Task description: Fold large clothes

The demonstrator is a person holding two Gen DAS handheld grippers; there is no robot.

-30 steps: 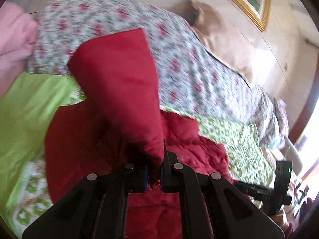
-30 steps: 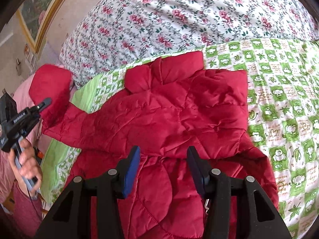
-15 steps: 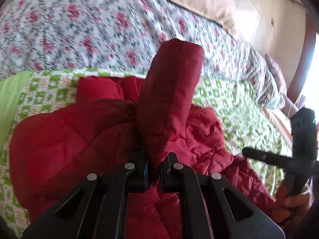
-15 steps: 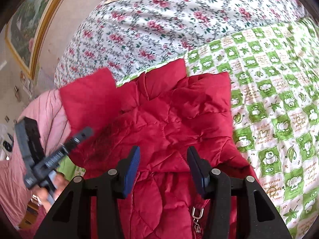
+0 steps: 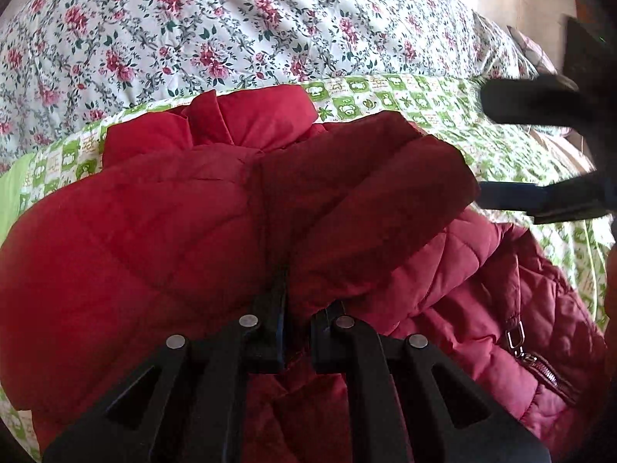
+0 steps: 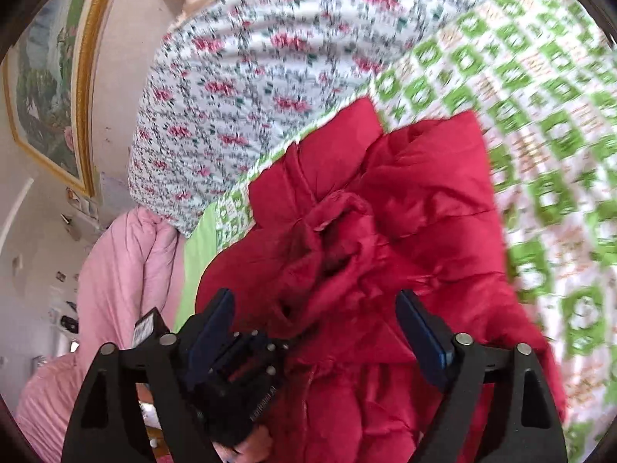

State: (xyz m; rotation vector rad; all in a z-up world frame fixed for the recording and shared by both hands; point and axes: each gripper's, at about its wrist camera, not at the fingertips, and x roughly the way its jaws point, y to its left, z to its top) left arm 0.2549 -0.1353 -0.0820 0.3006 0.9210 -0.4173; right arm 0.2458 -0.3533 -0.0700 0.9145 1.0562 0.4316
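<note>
Rightward, jacket [image 5: 193, 231] edge beside bedsheet [image 5: 501, 146].

A rose-patterned quilt [image 5: 216, 34] lies at the far side, a green checked sheet [image 6: 547, 123] nearer, a pink blanket [image 6: 127, 270] and gold-framed picture [image 6: 50, 88] left.

Daylight was bright and soft, strongest right of the jacket [image 5: 239, 208], where the wall washed out to glare. The jacket's folded sleeve lay in its own shade, dull red, and the paler quilted part beside it caught the light. The right wrist view was smeared by motion blur, worst on the green sheet [image 6: 540, 123] right of the jacket. Both views bulged, with dark corners
</note>
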